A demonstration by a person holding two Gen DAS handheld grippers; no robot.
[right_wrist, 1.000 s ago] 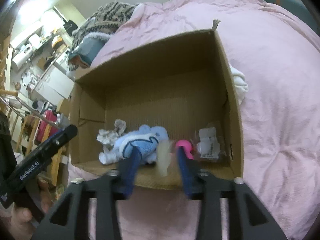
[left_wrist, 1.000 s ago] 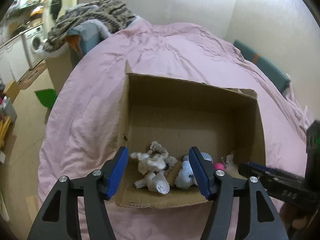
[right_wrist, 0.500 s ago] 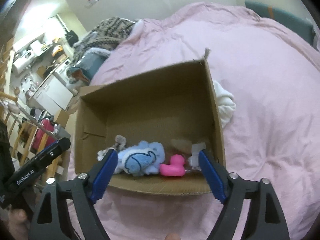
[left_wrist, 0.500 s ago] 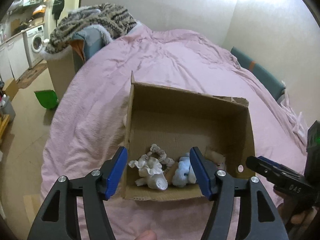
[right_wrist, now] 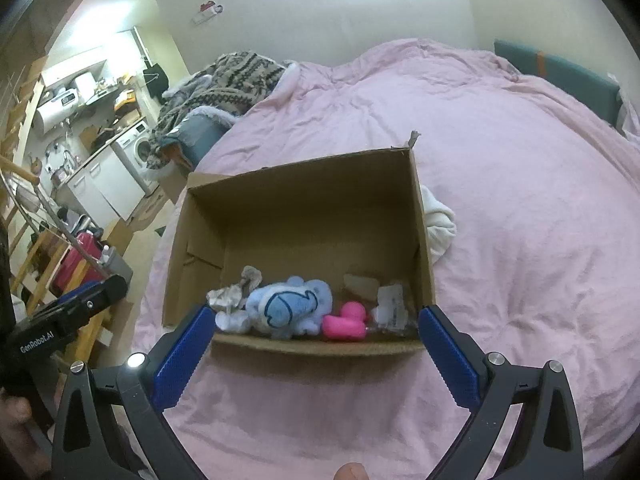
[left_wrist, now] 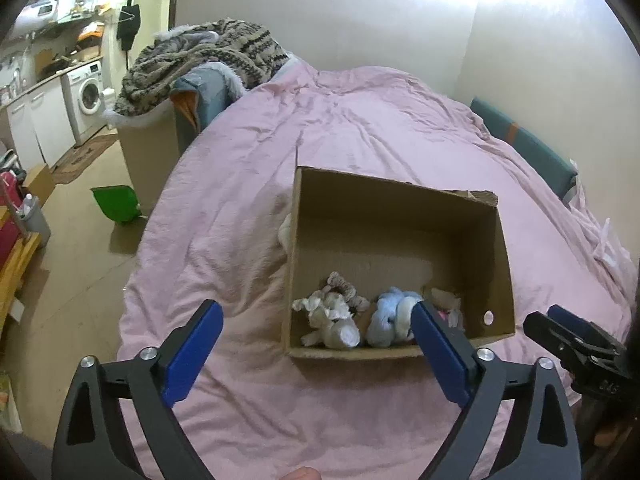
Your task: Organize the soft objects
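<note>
Blue-padded and black-framed, the left gripper (left_wrist: pixel 316 344) hangs above a wrinkled pink quilt (left_wrist: pixel 360 128), its two fingers spread wide apart, holding and touching nothing. The right gripper (right_wrist: pixel 316 344) is the same build, equally wide open and empty, poised just short of the near wall of an open brown corrugated cardboard box (right_wrist: pixel 304 200) that sits on the quilt.

Inside the box, all the soft objects lie in a row along the near wall. From left to right in the right wrist view: a crumpled cream-and-grey fabric toy (right_wrist: pixel 232 300), a fluffy pale blue plush animal (right_wrist: pixel 290 306) lying on its side with its long axis running along the wall, a smooth bright pink duck-shaped toy (right_wrist: pixel 346 322), and a small clear plastic packet with a white label (right_wrist: pixel 390 308). The rest of the box floor is bare ribbed cardboard.

Outside the box, a soft white bundled cloth (right_wrist: pixel 438 226) touches its right-hand wall. In the left wrist view a brown-striped knitted blanket (left_wrist: pixel 208 56) is heaped beyond the bed, and a green plastic dustpan (left_wrist: pixel 116 204) lies on the floor.
</note>
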